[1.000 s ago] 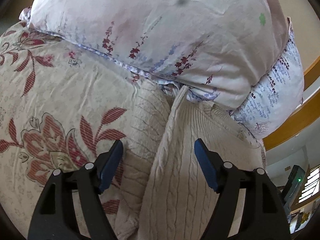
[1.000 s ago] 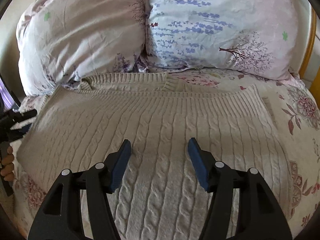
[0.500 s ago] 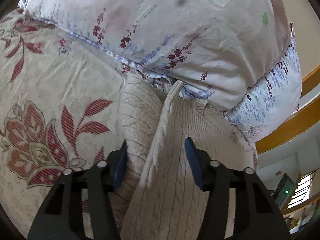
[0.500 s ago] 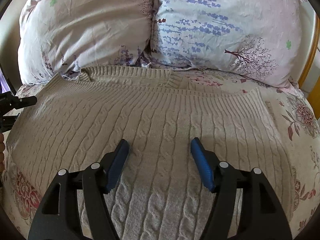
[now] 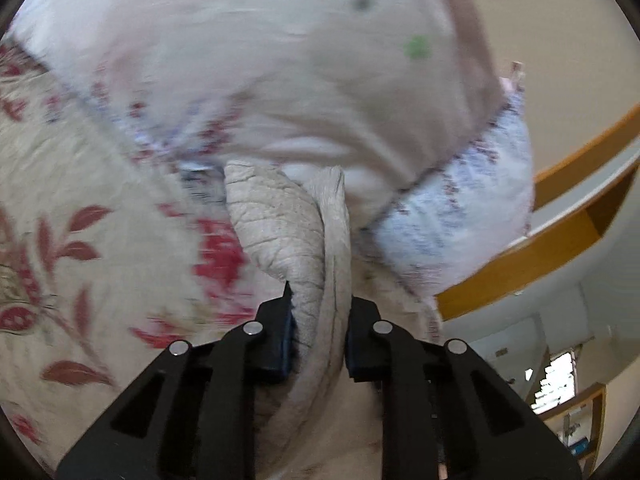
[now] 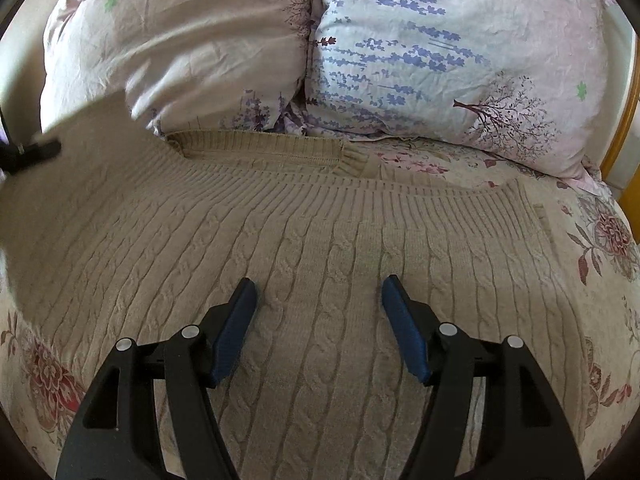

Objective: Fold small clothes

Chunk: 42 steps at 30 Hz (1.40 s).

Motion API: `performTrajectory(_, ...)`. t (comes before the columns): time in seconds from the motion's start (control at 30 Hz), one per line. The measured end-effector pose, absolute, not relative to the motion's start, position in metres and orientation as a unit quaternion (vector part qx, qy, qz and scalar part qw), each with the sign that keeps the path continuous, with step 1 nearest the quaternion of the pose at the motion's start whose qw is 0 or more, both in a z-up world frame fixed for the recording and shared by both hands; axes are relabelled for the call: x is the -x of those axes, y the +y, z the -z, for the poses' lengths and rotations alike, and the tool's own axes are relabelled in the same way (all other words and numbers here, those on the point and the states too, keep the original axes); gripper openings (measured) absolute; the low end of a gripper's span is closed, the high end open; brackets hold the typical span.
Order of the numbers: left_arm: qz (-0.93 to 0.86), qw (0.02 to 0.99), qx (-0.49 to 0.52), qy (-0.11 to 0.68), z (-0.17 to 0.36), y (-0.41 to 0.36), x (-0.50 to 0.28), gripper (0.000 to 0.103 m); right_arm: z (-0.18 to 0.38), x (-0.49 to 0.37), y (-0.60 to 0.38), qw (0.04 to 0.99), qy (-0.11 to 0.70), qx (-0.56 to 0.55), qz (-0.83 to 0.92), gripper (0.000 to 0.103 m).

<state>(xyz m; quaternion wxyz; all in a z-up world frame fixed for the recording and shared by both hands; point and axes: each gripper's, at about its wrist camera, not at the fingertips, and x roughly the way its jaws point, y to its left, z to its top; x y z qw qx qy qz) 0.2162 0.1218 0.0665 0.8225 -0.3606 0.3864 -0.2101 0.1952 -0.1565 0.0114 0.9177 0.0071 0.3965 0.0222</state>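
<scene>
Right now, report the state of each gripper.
Left gripper: jaws have just been closing, now shut on the cable-knit sweater edge.
Right gripper: open above the sweater, holding nothing.

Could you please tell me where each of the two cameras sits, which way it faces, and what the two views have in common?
Left wrist: on the left gripper, looking along its fingers at a pinched fold of the sweater, pillows behind.
Right wrist: on the right gripper, angled down over the spread sweater toward the pillows; its fingers stand apart.
Shared: sweater, pillows and floral bedspread; the left gripper shows at the right view's left edge.
</scene>
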Motion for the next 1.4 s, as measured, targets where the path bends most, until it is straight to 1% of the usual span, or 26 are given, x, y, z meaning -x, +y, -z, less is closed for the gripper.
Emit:
performTrajectory(0.07, 0.232, 0.819, 0.364, 0.378, -0.077, 0.107, -0.217, 0.018, -0.014, -0.195, -0.158, 0.916, 0.399, -0.013, -0.028, 0.068)
performTrajectory(0.2, 0.285, 0.804, 0.368, 0.369, -0.092, 0.058, -0.225, 0.017, -0.029, -0.187, -0.19, 0.918, 0.381, -0.092, -0.059, 0.068)
performTrajectory(0.27, 0.304, 0.795, 0.369, 0.373, -0.094, 0.036, -0.228, 0.017, -0.038, -0.177, -0.217, 0.921, 0.361, -0.131, -0.059, 0.068)
performTrajectory(0.43, 0.34, 0.776, 0.362, 0.39, -0.086, -0.039, -0.234, 0.017, -0.046, -0.161, -0.274, 0.915, 0.34, -0.209, -0.055, 0.068)
performTrajectory(0.5, 0.348, 0.766, 0.356, 0.406, -0.073, -0.066, -0.236, 0.018, -0.043, -0.156, -0.3, 0.905, 0.334, -0.257, -0.061, 0.068)
performTrajectory(0.57, 0.364, 0.746, 0.336, 0.445, -0.055, -0.097, -0.243, 0.02, -0.04, -0.152, -0.317, 0.895, 0.33, -0.293, -0.067, 0.068)
performTrajectory(0.6, 0.372, 0.728, 0.336, 0.467, -0.045, -0.109, -0.245, 0.023, -0.038, -0.151, -0.327, 0.887, 0.332, -0.314, -0.069, 0.068)
performTrajectory(0.63, 0.385, 0.71, 0.34, 0.482, -0.038, -0.116, -0.245, 0.023, -0.037, -0.148, -0.332, 0.881, 0.334, -0.326, -0.071, 0.068)
performTrajectory(0.67, 0.405, 0.692, 0.349, 0.486, -0.035, -0.118, -0.243, 0.023, -0.035, -0.147, -0.338, 0.876, 0.337, -0.337, -0.074, 0.068)
performTrajectory(0.7, 0.418, 0.686, 0.35, 0.482, -0.038, -0.115, -0.241, 0.026, -0.034, -0.145, -0.344, 0.87, 0.34, -0.349, -0.079, 0.068)
performTrajectory(0.73, 0.421, 0.693, 0.345, 0.472, -0.044, -0.109, -0.238, 0.039, -0.035, -0.144, -0.347, 0.865, 0.343, -0.355, -0.085, 0.068)
performTrajectory(0.8, 0.413, 0.72, 0.339, 0.443, -0.06, -0.085, -0.231, 0.053, -0.033, -0.145, -0.349, 0.856, 0.352, -0.364, -0.098, 0.068)
performTrajectory(0.83, 0.395, 0.741, 0.332, 0.429, -0.068, -0.071, -0.228, 0.057, -0.032, -0.146, -0.349, 0.849, 0.362, -0.37, -0.108, 0.068)
performTrajectory(0.9, 0.349, 0.78, 0.31, 0.418, -0.074, -0.047, -0.224, 0.061, -0.029, -0.151, -0.347, 0.838, 0.379, -0.375, -0.119, 0.068)
performTrajectory(1.0, 0.274, 0.819, 0.267, 0.427, -0.066, -0.022, -0.218, 0.062, -0.022, -0.162, -0.339, 0.82, 0.416, -0.371, -0.132, 0.068)
performTrajectory(1.13, 0.252, 0.812, 0.257, 0.46, -0.037, -0.013, -0.215, 0.063, -0.01, -0.17, -0.326, 0.808, 0.458, -0.348, -0.127, 0.067)
performTrajectory(1.2, 0.258, 0.804, 0.255, 0.471, -0.026, -0.015, -0.217, 0.063, -0.008, -0.17, -0.322, 0.807, 0.459, -0.345, -0.136, 0.058)
performTrajectory(1.27, 0.271, 0.799, 0.251, 0.474, -0.019, -0.017, -0.214, 0.063, -0.008, -0.172, -0.32, 0.808, 0.455, -0.345, -0.145, 0.054)
performTrajectory(1.4, 0.292, 0.789, 0.253, 0.477, -0.013, -0.023, -0.213, 0.063, -0.002, -0.186, -0.326, 0.8, 0.443, -0.375, -0.153, 0.051)
